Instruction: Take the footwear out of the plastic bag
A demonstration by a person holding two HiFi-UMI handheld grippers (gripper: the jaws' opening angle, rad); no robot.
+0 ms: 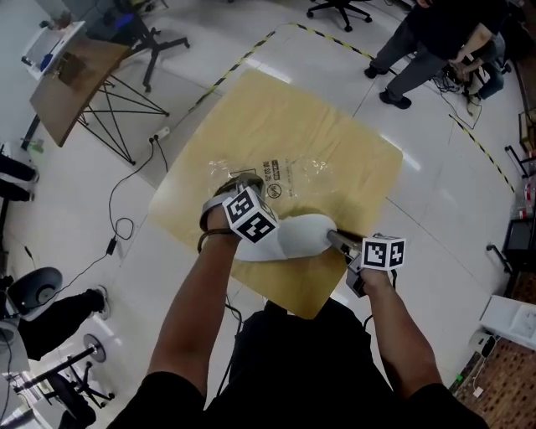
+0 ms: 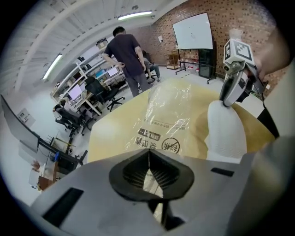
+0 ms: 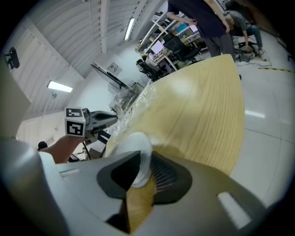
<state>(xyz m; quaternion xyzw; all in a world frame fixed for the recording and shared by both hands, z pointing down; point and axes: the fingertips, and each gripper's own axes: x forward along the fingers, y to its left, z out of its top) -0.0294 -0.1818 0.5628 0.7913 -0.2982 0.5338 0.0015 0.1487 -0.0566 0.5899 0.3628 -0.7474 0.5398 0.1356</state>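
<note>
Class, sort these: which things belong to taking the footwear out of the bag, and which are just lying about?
Job: white slipper, plastic bag, left hand-held gripper, right hand-held gripper, table.
Lying about: tilted desk, office chair, power strip.

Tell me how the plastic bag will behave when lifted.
The plastic bag looks thin and crinkled, so it will probably hang limp and fold. Its glossy film may slip, though the left gripper pinches it, jaws together. It likely weighs little and could slide across the table.
</note>
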